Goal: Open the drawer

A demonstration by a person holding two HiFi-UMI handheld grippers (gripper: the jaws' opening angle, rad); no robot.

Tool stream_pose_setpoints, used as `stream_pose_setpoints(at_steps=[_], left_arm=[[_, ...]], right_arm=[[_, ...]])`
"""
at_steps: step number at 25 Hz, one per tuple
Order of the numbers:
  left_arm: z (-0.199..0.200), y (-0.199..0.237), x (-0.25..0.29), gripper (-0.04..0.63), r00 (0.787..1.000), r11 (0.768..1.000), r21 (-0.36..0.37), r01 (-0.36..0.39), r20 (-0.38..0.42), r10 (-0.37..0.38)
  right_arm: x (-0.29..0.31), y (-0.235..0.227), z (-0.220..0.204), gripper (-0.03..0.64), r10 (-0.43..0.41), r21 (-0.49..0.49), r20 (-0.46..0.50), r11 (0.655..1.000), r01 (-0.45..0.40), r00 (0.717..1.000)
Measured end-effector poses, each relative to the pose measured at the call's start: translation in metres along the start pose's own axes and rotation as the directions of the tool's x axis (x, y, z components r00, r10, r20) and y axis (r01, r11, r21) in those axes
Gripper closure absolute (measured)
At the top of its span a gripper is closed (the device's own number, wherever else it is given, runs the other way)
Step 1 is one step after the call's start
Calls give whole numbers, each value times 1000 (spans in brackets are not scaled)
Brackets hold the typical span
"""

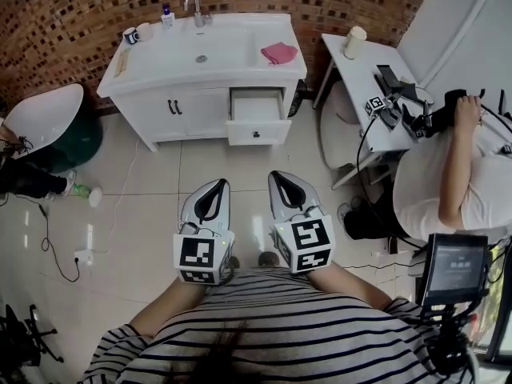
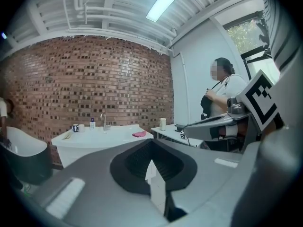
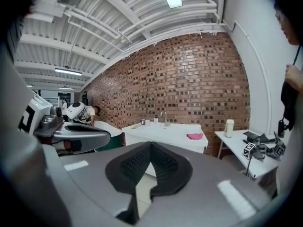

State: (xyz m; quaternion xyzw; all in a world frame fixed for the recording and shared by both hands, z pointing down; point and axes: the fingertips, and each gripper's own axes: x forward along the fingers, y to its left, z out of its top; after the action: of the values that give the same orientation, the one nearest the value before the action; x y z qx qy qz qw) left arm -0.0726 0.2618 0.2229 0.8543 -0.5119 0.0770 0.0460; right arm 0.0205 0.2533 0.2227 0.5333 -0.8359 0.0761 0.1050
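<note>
The white vanity cabinet [image 1: 192, 110] stands against the brick wall across the tiled floor. Its right-hand drawer [image 1: 257, 117] is pulled out and the inside shows. Both grippers are held close to the person's body, well short of the cabinet. My left gripper [image 1: 220, 182] has its jaws together with nothing between them. My right gripper [image 1: 278, 174] is shut and empty too. In the left gripper view the vanity [image 2: 102, 138] shows far off beyond the left gripper [image 2: 151, 141]. In the right gripper view the vanity [image 3: 165, 134] lies beyond the right gripper [image 3: 150, 144].
On the vanity top lie a pink cloth [image 1: 279, 52], mugs [image 1: 131, 35] and a faucet [image 1: 194, 6]. A white side table [image 1: 364, 78] with a cup [image 1: 354, 42] stands to the right, with a person [image 1: 456, 182] beside it. A white tub [image 1: 44, 114] sits at the left.
</note>
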Motion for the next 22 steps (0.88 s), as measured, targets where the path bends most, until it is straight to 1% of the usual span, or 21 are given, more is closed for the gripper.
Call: stream_pose_setpoints(at_steps=[4, 9, 13, 17, 22], left_arm=[[-2, -5, 3, 580, 1000, 1000, -13, 13, -20, -14], [-2, 9, 5, 580, 1000, 1000, 8, 12, -26, -12], [-1, 12, 11, 580, 1000, 1000, 17, 18, -19, -18], [-1, 10, 13, 580, 999, 1000, -4, 31, -29, -31], [-9, 17, 12, 580, 999, 1000, -14, 27, -33, -27]], right_arm=[[8, 2, -3, 615, 23, 5, -4, 1000, -23, 1000], [19, 7, 4, 615, 21, 0, 2, 1000, -21, 1000], [30, 11, 8, 615, 36, -14, 4, 999, -36, 999], [35, 15, 8, 617, 45, -29, -2, 999, -45, 999], [38, 19, 5, 617, 47, -36, -8, 998, -47, 999]])
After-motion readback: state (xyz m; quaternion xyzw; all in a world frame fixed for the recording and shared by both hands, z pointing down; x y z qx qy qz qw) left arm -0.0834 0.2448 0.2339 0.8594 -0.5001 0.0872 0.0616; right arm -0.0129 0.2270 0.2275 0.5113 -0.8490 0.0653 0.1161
